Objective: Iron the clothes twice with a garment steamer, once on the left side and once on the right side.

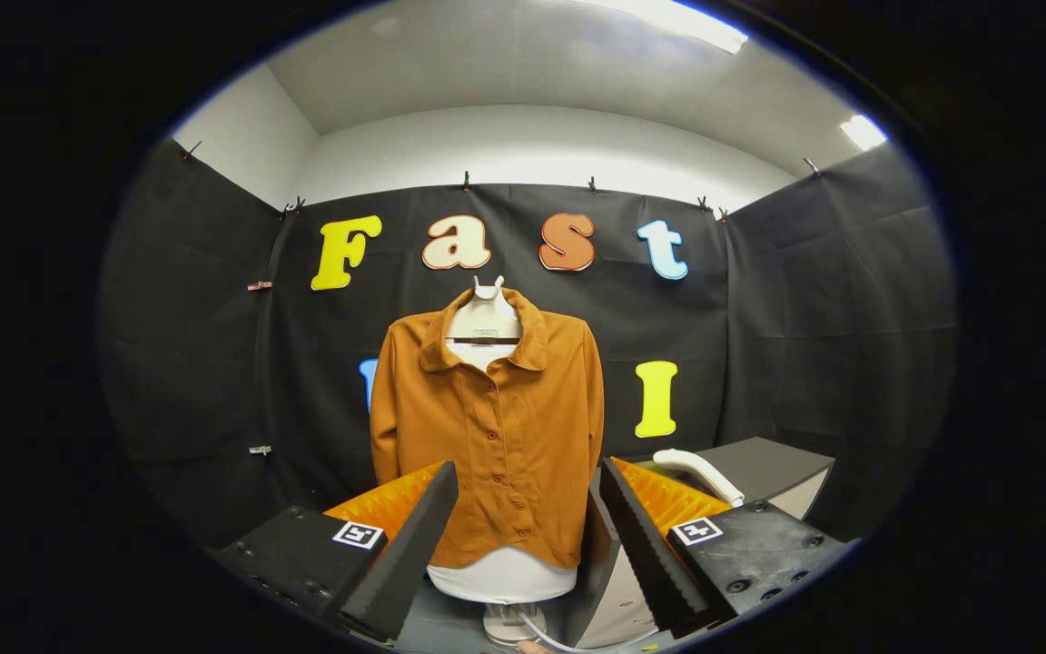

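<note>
The claw (523,545) stands wide, holding nothing, its two fingers (400,563) spread apart with open room between them. Beyond that gap an orange shirt (491,436) hangs buttoned on a white torso form (500,577), well ahead of the fingers. To the right, past the right finger, the white garment steamer (700,474) lies on a dark counter (773,463), near its front edge.
</note>
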